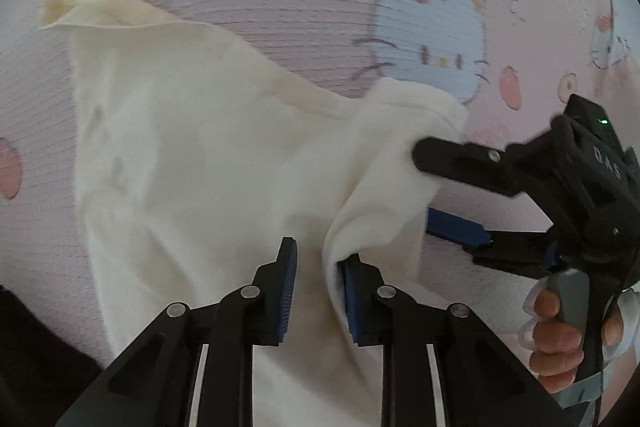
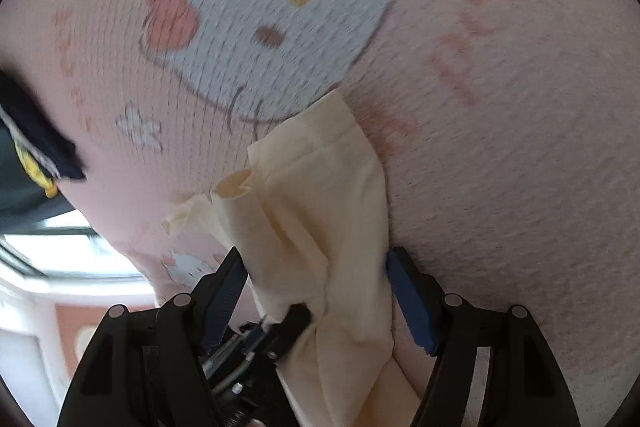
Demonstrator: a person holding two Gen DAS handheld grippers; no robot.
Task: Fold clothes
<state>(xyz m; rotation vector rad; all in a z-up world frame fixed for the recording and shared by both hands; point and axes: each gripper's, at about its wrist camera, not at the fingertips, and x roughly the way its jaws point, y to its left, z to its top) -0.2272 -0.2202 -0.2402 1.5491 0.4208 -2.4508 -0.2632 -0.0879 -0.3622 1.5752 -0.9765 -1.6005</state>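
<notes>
A cream garment (image 1: 192, 147) lies spread and rumpled on a pink cartoon-print sheet (image 1: 280, 7). My left gripper (image 1: 318, 267) points down at it. Its jaws stand narrow, cloth shows in the gap, and a raised fold touches the right pad (image 1: 354, 303). My right gripper (image 1: 423, 185) comes in from the right with its jaws wide. One black finger (image 1: 448, 155) lies over the garment's bunched corner and the blue pad (image 1: 456, 227) sits under it. In the right wrist view the garment (image 2: 320, 187) runs loosely between the spread fingers of that gripper (image 2: 316, 259).
A hand (image 1: 556, 339) grips the right gripper's handle at the lower right. The pink sheet (image 2: 500, 147) fills most of the right wrist view. A dark blue item with yellow trim (image 2: 36, 131) lies at the left, above a bright window area (image 2: 60, 255).
</notes>
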